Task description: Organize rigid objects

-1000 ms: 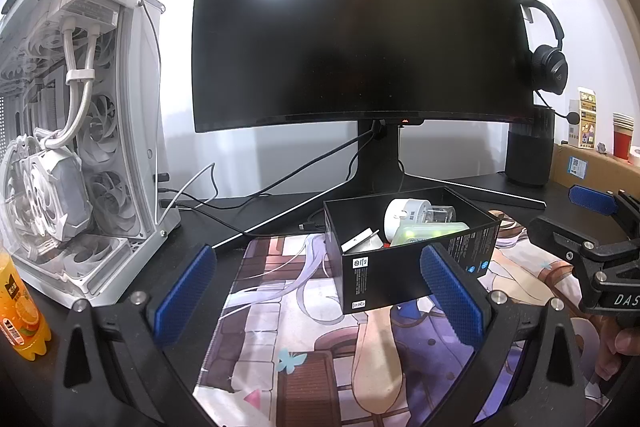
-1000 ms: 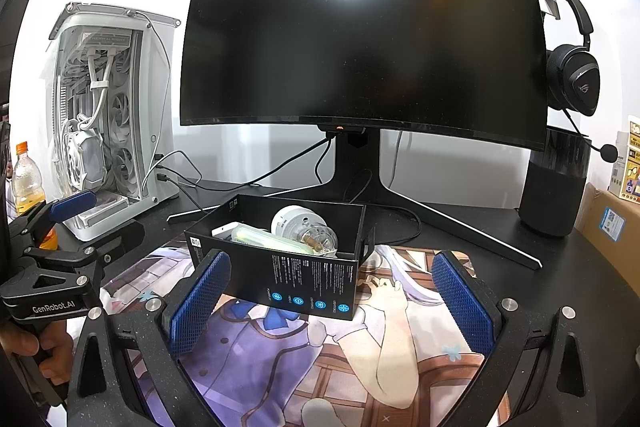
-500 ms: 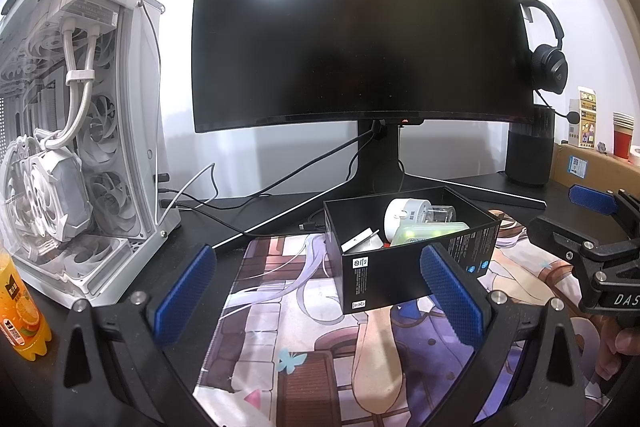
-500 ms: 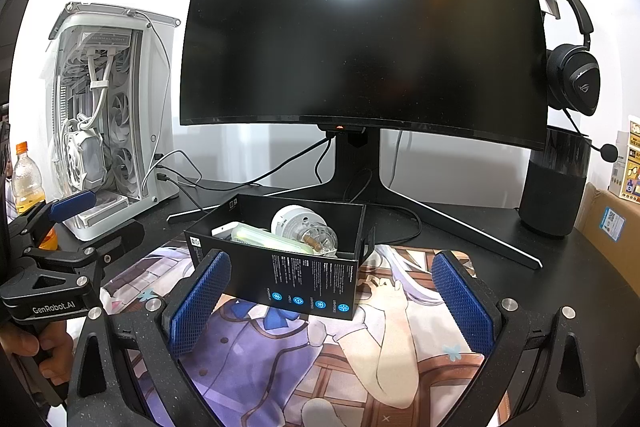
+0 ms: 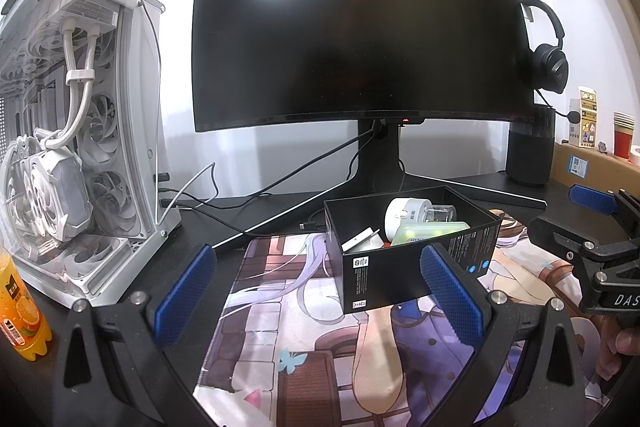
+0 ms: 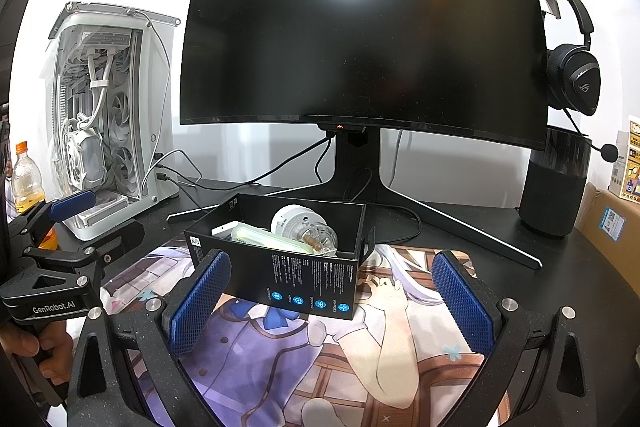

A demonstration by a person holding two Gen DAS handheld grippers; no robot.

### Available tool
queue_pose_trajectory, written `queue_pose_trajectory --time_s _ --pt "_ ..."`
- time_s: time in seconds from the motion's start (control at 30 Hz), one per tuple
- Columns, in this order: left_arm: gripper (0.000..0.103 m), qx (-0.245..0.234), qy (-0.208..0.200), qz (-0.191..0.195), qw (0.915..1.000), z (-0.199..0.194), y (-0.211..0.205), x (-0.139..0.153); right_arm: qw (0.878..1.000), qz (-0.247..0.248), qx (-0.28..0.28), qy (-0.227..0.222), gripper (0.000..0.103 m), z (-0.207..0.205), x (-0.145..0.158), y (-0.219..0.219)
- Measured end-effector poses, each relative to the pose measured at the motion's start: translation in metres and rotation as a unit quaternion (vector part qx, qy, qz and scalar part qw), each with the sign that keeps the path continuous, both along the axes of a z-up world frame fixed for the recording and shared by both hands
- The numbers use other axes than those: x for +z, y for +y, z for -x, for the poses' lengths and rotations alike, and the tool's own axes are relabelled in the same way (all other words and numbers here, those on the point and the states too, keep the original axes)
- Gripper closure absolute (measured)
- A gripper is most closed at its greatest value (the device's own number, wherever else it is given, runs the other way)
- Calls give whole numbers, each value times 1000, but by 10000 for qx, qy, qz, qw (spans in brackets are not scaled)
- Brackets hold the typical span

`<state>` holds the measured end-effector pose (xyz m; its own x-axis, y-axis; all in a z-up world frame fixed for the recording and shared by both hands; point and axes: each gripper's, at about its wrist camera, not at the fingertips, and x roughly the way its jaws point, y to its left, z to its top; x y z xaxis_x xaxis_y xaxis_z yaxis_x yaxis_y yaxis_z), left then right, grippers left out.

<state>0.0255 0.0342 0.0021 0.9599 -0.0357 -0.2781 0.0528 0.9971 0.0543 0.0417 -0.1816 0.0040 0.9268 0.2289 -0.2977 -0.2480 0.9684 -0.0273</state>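
An open black box stands on a printed desk mat, also in the right wrist view. It holds a white round device, a pale green case, a clear plastic piece and a small white item. My left gripper is open and empty, hovering over the mat in front of and left of the box. My right gripper is open and empty, just in front of the box.
A large dark monitor stands behind the box, cables across the black desk. A white PC case and an orange drink bottle are at the left. A black speaker, headset and cardboard box are at the right.
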Motion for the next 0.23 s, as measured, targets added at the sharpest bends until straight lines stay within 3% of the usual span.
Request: queue_pose_trajectory --time_s 0.23 --pt "0 0 -11 -6 10000 0 0 0 10000 1 -4 -2 1 0 0 0"
